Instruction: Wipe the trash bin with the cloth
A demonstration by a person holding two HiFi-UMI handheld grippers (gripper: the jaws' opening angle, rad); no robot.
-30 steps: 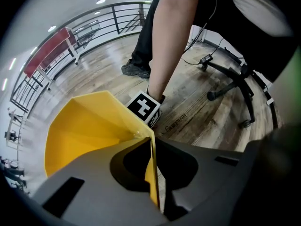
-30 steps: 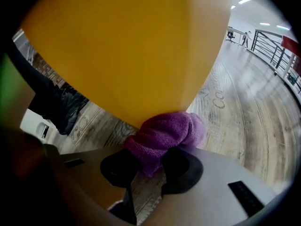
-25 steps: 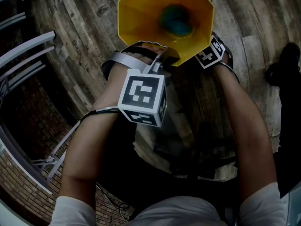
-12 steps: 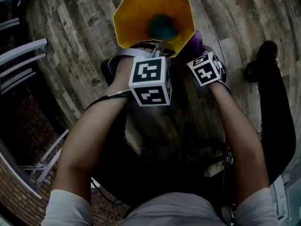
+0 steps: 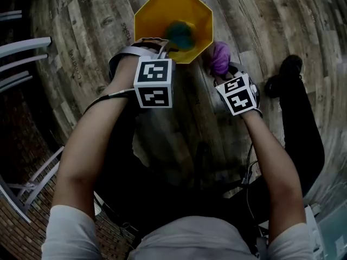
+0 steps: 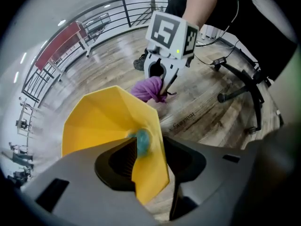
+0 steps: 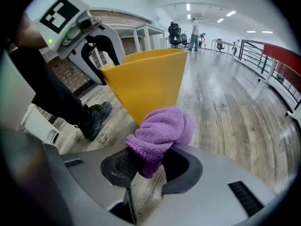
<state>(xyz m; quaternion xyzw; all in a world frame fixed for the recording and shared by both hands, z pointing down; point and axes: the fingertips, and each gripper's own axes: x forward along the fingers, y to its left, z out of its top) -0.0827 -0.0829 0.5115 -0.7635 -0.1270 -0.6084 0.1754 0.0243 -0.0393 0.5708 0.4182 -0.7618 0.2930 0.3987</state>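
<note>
A yellow octagonal trash bin (image 5: 157, 20) stands upright on the wooden floor, with a teal blob (image 5: 180, 32) down inside it. My left gripper (image 5: 162, 46) points down at the near rim. Its jaws have just been opening; in the left gripper view the bin's wall (image 6: 103, 121) runs between them and the pads stand off it. My right gripper (image 5: 221, 72) is to the right of the bin, shut on a bunched purple cloth (image 7: 162, 131). The cloth (image 5: 219, 57) hangs just beside the bin's outer wall (image 7: 146, 84), and I cannot tell whether they touch.
Grey metal railings (image 5: 21, 53) run along the left over a brick wall. A person's black shoe (image 5: 287, 69) rests on the floor to the right. An office chair base (image 6: 240, 91) and cables lie behind the right gripper. People stand far off in the hall.
The right gripper has come away from the bin's right side toward me, and the purple cloth has come into sight. The left gripper stays at the near rim.
</note>
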